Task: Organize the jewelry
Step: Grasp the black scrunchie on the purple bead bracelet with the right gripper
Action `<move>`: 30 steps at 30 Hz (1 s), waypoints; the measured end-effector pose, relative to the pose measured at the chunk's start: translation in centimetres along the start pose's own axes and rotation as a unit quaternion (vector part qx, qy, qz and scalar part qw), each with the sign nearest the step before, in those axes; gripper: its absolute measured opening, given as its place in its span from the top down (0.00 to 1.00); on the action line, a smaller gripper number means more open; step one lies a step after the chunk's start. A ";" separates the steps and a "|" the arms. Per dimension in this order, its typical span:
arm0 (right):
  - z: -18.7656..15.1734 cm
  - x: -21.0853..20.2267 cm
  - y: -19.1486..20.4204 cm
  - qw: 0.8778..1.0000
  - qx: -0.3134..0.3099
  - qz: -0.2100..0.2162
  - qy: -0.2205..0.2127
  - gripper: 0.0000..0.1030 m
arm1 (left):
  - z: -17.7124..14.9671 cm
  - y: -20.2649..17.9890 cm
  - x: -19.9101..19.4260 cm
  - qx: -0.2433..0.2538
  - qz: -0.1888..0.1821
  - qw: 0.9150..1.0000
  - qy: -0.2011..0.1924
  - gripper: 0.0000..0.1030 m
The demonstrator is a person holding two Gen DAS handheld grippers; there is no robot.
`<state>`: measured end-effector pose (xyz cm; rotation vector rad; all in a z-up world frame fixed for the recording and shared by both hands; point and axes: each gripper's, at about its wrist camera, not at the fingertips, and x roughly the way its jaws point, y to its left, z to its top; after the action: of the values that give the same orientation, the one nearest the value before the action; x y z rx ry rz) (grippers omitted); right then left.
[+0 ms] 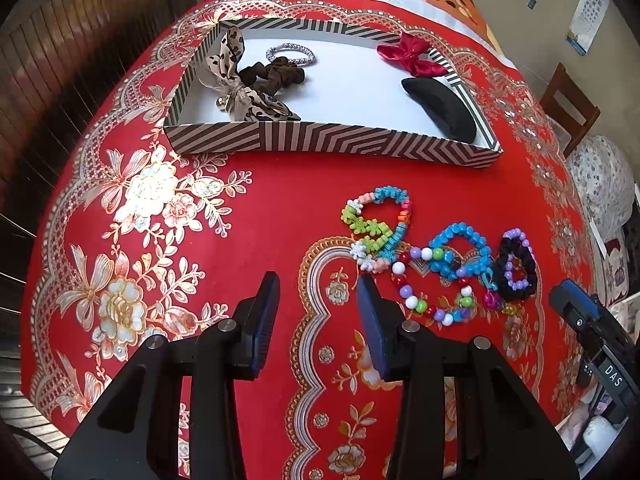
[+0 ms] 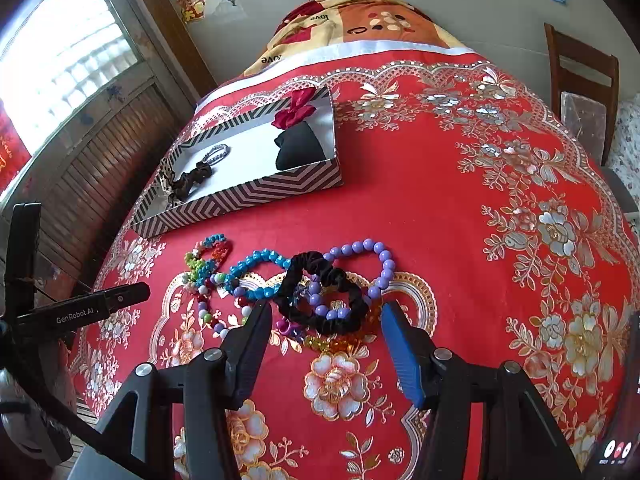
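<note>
A striped box [image 1: 332, 140] [image 2: 240, 196] on the red floral cloth holds a leopard bow [image 1: 236, 80], a brown scrunchie [image 1: 276, 74], a silver hair tie [image 1: 290, 54], a red bow [image 1: 412, 56] and a black clip [image 1: 444, 106]. In front of it lies a cluster of beaded bracelets: a pastel flower one [image 1: 376, 228], a blue one [image 1: 460, 256] [image 2: 256, 276], a multicoloured one [image 1: 432, 300], plus a black scrunchie [image 1: 518, 268] [image 2: 324, 300] over purple beads [image 2: 376, 264]. My left gripper [image 1: 318, 292] hovers open just left of the cluster. My right gripper [image 2: 326, 316] is open, its fingers either side of the black scrunchie, nothing gripped.
A wooden chair [image 2: 580, 80] stands off the table's far right corner. A patterned blanket [image 2: 360, 20] covers the far end. Wooden shutters [image 2: 100, 148] and a window are on the left. The other gripper's body [image 2: 80, 308] shows at the left edge of the right wrist view.
</note>
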<state>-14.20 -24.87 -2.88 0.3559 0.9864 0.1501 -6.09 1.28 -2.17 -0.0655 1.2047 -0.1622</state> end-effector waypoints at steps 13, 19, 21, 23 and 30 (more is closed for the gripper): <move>1.2 2.6 -0.1 0.999 -0.030 0.003 0.017 0.46 | 1.8 0.4 1.4 -0.001 -0.040 0.999 0.015 0.62; 1.7 4.3 -0.1 0.998 -0.062 0.000 0.033 0.65 | 3.1 -0.6 2.2 0.026 -0.054 0.998 0.017 0.54; 1.8 4.6 -0.3 0.997 -0.064 0.002 0.038 0.77 | 3.6 -0.9 2.7 0.040 -0.050 0.998 0.020 0.54; 1.8 4.7 -0.5 0.997 -0.062 0.008 0.038 0.84 | 4.2 -1.2 3.3 0.050 -0.051 0.997 0.024 0.54; 2.1 3.6 -0.5 0.998 -0.054 0.025 0.023 0.88 | 5.6 -2.7 5.8 0.091 -0.038 0.994 0.042 0.52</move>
<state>-10.50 -24.78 -4.80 0.2801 1.0113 0.2573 0.95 -2.48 -5.15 0.0564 1.2674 -0.3436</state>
